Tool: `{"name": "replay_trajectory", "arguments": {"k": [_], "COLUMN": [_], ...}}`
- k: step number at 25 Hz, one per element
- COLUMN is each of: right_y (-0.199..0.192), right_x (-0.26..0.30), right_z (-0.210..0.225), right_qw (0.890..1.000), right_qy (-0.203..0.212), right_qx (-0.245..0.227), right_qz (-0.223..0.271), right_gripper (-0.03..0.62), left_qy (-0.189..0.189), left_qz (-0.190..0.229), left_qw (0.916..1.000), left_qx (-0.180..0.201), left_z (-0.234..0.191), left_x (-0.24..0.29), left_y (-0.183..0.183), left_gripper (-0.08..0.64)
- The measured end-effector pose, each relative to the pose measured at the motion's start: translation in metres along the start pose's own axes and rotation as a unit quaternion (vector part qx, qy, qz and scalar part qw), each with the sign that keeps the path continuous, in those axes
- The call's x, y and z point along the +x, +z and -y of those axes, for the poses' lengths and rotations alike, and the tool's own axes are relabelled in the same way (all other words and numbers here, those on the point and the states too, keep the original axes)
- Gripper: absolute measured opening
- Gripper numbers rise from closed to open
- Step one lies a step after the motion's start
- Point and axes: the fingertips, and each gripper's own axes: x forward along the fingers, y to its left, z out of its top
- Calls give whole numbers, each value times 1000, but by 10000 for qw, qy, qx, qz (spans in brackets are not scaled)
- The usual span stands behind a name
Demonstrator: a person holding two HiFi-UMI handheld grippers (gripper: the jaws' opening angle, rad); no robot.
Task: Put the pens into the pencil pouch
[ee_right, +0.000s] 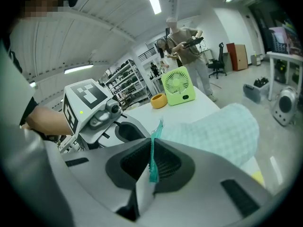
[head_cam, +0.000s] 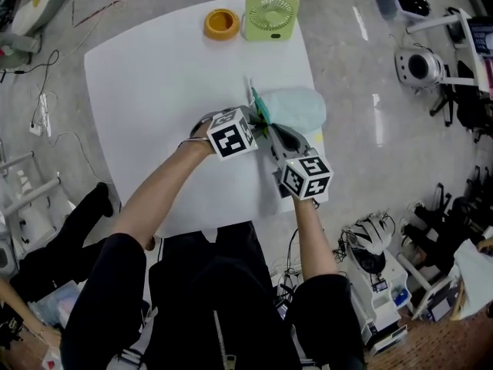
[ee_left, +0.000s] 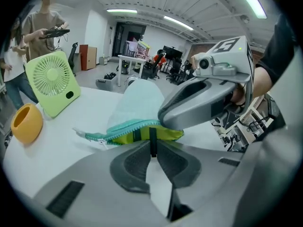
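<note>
now left gripper [ee_left: 152, 148] and right gripper [ee_right: 152, 161] each pinch the teal pencil pouch [head_cam: 297, 108] rim

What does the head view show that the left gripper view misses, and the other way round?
Only the head view: the whole white table, the marker cube of the left gripper, and gear on the floor around. Only the left gripper view: that gripper's jaws shut on a thin dark thing, probably a pen, at the yellow-green lining of the pencil pouch, and people standing behind. Both: the mint pencil pouch, the green fan, the orange cup and the right gripper.
</note>
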Motion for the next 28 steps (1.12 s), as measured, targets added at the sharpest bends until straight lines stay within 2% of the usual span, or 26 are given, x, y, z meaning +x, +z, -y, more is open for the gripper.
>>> {"name": "replay_trajectory", "arguments": {"k": [8,14,17,20,28], "right_y": [-1,-3,-3,-5,-21], "right_x": [-2,1,1,1,8], "right_z": [-1,3,6,9,18], "right_qw": [9999,9998,9999,9998,9993], "right_qy": [63,61,18,-12,-241], "right_qx": [112,175,167,174,216], "right_qz": [39,21,20,-1,-201], "right_gripper": [29,29,29,29,32], "left_qy": [-47,-52,-49,106,379], "left_qz": [609,733,733,774,988], "left_qw": [9978,9959,9960,9963,9918], "left_qx": [-269,-529,-508,-366,-721], "left_z": [-4,-11,-9,-8,-15], "left_x": [6,18,17,7,-38], "left_y": [17,12,11,9,-11], "left_gripper": [58,58,60,60,61]}}
